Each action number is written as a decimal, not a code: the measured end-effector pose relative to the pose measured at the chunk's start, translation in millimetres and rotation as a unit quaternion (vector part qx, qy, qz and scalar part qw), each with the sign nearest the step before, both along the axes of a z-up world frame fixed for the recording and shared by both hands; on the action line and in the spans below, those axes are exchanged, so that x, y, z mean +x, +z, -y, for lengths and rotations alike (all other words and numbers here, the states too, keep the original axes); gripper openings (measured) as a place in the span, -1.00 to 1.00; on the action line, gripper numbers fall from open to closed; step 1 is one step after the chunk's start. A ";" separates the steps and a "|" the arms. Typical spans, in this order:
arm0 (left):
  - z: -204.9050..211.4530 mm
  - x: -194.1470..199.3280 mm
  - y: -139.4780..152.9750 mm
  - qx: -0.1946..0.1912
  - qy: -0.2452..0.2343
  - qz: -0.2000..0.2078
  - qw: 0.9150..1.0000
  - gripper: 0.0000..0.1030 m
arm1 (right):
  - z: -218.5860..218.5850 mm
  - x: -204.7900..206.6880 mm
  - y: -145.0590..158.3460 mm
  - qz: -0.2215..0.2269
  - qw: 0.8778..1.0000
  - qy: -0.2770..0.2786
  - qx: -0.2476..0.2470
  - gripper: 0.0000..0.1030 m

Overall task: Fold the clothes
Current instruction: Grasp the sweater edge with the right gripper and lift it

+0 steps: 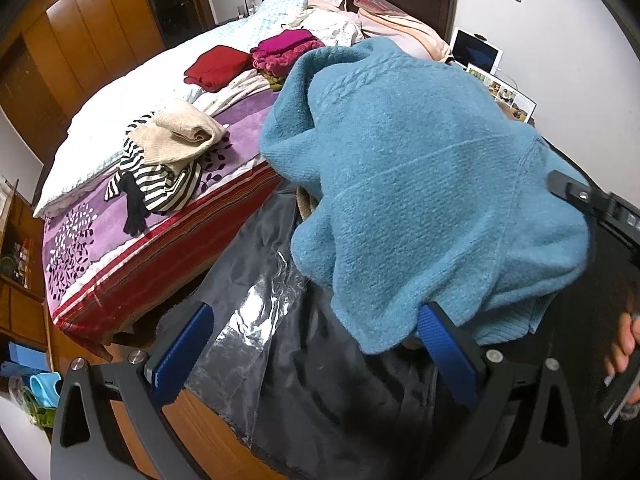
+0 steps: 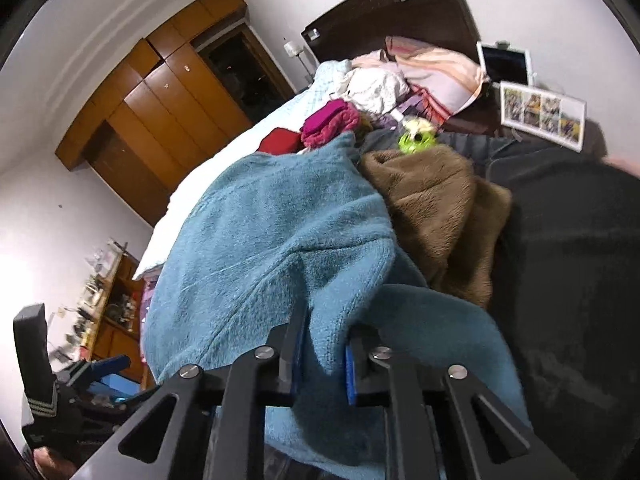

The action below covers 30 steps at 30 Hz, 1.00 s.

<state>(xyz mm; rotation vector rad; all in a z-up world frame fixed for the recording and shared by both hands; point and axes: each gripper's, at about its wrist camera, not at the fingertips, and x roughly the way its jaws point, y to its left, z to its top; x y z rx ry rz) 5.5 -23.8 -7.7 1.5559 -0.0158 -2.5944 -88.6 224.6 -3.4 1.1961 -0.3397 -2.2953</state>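
Note:
A teal knit sweater (image 1: 420, 184) hangs bunched in front of me, over a dark grey garment (image 1: 328, 380) with clear plastic on it. My left gripper (image 1: 316, 352) is open, its blue pads wide apart below the sweater's lower edge; the right pad touches the hem. In the right wrist view my right gripper (image 2: 322, 356) is shut on a fold of the teal sweater (image 2: 272, 240), which drapes up and away from the pads. A brown fleece garment (image 2: 436, 212) lies behind it.
The bed (image 1: 168, 80) holds a striped and cream pile (image 1: 168, 152), black gloves (image 1: 134, 208), folded red (image 1: 218, 66) and magenta (image 1: 286, 50) clothes, and pillows. A wooden wardrobe (image 1: 80, 28) stands far left. A tablet (image 1: 476, 52) and photo sheet (image 1: 508, 96) are at right.

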 end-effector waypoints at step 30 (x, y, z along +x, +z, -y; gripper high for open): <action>-55.0 27.9 16.3 -0.004 -0.029 0.003 1.000 0.99 | -99.1 72.0 29.6 -0.019 0.995 -0.071 -0.066 0.68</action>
